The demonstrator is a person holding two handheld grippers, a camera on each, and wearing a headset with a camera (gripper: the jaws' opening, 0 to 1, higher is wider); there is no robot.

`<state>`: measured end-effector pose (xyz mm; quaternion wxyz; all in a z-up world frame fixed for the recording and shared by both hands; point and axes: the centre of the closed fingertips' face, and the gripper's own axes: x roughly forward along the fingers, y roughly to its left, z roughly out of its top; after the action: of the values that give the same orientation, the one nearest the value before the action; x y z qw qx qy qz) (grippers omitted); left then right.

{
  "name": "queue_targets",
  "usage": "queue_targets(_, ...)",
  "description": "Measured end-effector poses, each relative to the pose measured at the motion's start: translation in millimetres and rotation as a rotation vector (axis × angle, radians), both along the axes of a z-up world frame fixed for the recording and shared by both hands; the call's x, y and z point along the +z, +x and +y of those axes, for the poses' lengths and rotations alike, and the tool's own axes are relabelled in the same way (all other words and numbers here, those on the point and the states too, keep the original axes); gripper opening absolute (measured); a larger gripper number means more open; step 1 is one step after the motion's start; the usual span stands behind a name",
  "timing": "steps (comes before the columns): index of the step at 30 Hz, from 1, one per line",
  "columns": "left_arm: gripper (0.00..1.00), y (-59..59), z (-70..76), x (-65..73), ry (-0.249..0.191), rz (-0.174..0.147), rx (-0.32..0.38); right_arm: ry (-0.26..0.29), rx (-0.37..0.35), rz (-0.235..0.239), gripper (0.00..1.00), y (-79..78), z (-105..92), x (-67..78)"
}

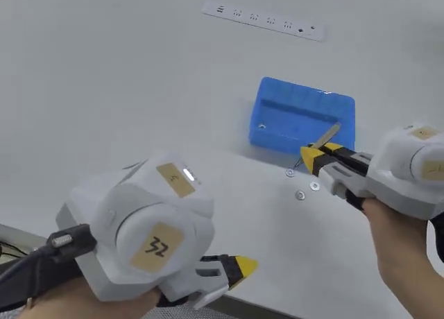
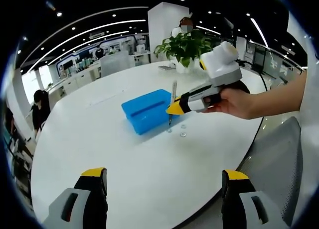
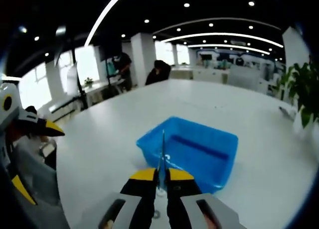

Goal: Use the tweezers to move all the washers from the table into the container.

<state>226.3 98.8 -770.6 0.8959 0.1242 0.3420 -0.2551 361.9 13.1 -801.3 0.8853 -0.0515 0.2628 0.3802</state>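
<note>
Left gripper [image 2: 163,174]: nearest, at the near edge of the white table [image 1: 139,90]; jaws stood wide apart, holding nothing.
Right gripper [image 1: 310,157]: further in, to the right; jaws were clamped on the tweezers [image 1: 330,133].
Tweezers [image 3: 162,149]: held tilted, tips pointing down at the table just short of the container [image 1: 305,111], beside the washers [image 1: 300,195]; contact with a washer could not be determined.
Washers [image 2: 183,134]: three lay close together on the table, just before the container's near wall.
Container [image 2: 147,112]: blue tray beyond the washers; a small ring-like item [image 1: 261,127] lay near its left inner corner, too small to identify.
Power strip [image 1: 263,19]: white, at the far side, well apart from the container.
</note>
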Motion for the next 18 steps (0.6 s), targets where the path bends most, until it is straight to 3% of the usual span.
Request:
queue_targets(5,0.98,-1.2,0.6,-2.0,0.007,0.006,-0.002,-0.002,-0.01,0.017,0.04,2.1,1.1,-7.1)
queue_targets(9,0.98,-2.1,2.1,-3.6,0.016,0.01,-0.002,-0.035,-0.011,0.004,0.04,3.5,-0.4,-12.2)
queue_targets(18,0.97,-2.4,1.9,-4.8,0.022,0.013,-0.005,-0.02,-0.026,0.012,0.04,2.0,-2.1,-13.8)
